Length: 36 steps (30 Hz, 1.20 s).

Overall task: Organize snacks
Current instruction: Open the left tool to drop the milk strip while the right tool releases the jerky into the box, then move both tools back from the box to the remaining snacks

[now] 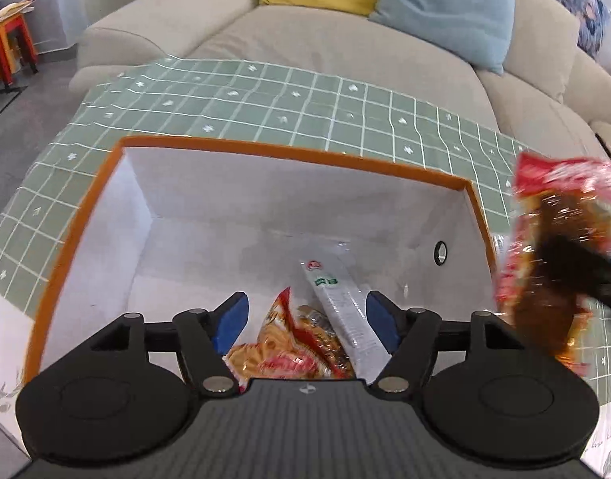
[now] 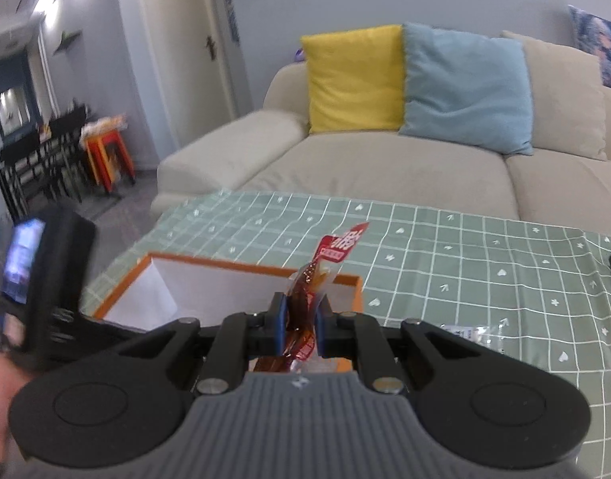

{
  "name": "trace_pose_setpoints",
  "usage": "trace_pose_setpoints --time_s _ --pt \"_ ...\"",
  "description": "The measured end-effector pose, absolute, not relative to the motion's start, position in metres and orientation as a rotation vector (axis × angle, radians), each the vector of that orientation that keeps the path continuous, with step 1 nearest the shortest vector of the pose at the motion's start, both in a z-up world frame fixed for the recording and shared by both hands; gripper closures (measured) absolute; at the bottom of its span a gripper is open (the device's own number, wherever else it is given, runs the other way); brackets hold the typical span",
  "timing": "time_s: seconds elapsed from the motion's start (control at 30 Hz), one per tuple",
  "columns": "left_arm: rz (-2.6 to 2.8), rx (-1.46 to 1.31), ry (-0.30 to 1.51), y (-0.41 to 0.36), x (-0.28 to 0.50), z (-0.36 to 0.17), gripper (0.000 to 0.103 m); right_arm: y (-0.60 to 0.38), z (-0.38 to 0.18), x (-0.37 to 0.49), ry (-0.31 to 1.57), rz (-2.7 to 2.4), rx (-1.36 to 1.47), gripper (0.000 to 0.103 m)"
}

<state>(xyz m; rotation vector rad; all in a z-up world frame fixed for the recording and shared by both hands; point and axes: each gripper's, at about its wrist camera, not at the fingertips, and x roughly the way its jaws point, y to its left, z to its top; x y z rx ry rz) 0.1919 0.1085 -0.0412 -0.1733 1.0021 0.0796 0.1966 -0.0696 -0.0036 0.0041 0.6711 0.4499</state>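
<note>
Mid-deposit: your right gripper (image 2: 299, 327) clamps the red snack packet (image 2: 305, 299) beside the box (image 1: 289, 151); left gripper (image 1: 305, 319) gapes empty inside. Next, swing over the rim, release.

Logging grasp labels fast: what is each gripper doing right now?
Left gripper: open, empty, above the orange-rimmed box.
Right gripper: closed on a red-and-brown snack packet.
</note>
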Motion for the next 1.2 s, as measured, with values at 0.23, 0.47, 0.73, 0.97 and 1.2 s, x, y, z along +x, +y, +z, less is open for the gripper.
trace_pose_setpoints --time_s 0.23,0.47,0.73,0.97,1.2 --pt "0.117 -0.109 0.975 0.112 0.176 -0.037 0.024 -0.036 -0.038 0.221 0.81 0.417 -0.125 0.093" --pt "0.114 -0.113 0.976 0.112 0.166 -0.038 0.024 -0.012 -0.064 0.232 0.854 0.392 -0.286 0.093" --pt "0.119 -0.12 0.981 0.114 0.163 -0.039 0.024 -0.008 -0.083 0.235 0.908 0.383 -0.352 0.092" --pt "0.118 -0.111 0.975 0.112 0.159 -0.036 0.024 -0.011 -0.071 0.224 0.852 0.376 -0.349 0.079" --pt "0.133 -0.134 0.921 0.114 0.149 -0.024 0.024 -0.03 -0.049 0.207 0.769 0.369 -0.269 0.062"
